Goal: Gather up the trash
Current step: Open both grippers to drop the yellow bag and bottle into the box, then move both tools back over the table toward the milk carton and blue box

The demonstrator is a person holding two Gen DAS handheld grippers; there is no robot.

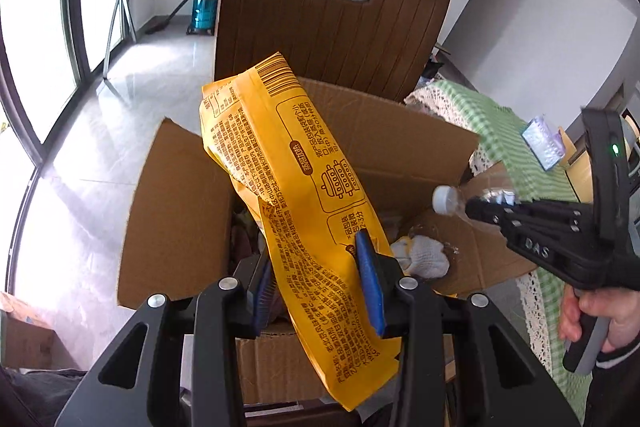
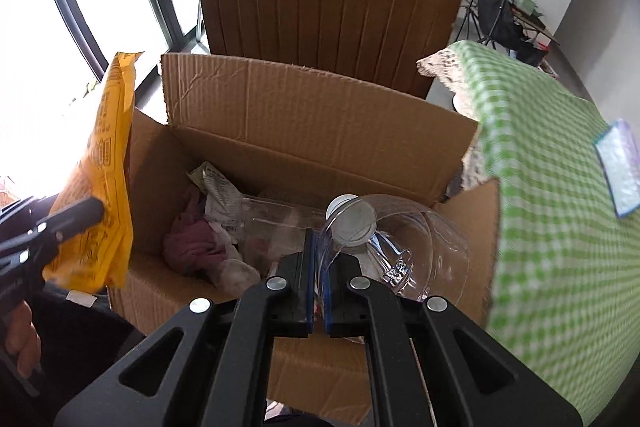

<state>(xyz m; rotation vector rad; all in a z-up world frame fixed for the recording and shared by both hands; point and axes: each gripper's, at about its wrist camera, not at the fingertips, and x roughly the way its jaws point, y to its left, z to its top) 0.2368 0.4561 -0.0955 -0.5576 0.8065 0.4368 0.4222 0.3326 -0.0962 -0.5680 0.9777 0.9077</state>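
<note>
- The yellow wrapper [image 1: 304,187], printed with dark text and a barcode, hangs above the left edge of the open cardboard box [image 2: 304,123], pinched between the blue pads of the left gripper [image 1: 320,267].
- The clear plastic bottle [image 2: 384,239], crushed and with its white cap on, is squeezed in the nearly closed right gripper [image 2: 319,267], held over the right side of the box.
- Inside the box lie a maroon cloth [image 2: 192,243], crumpled paper [image 2: 220,191] and a white rag [image 1: 420,255].
- A brown chair back [image 2: 336,3] stands just behind the box.
- To the right is a desk under a green checked cloth [image 2: 552,187], with a small bluish packet [image 2: 618,171] lying on it.
</note>
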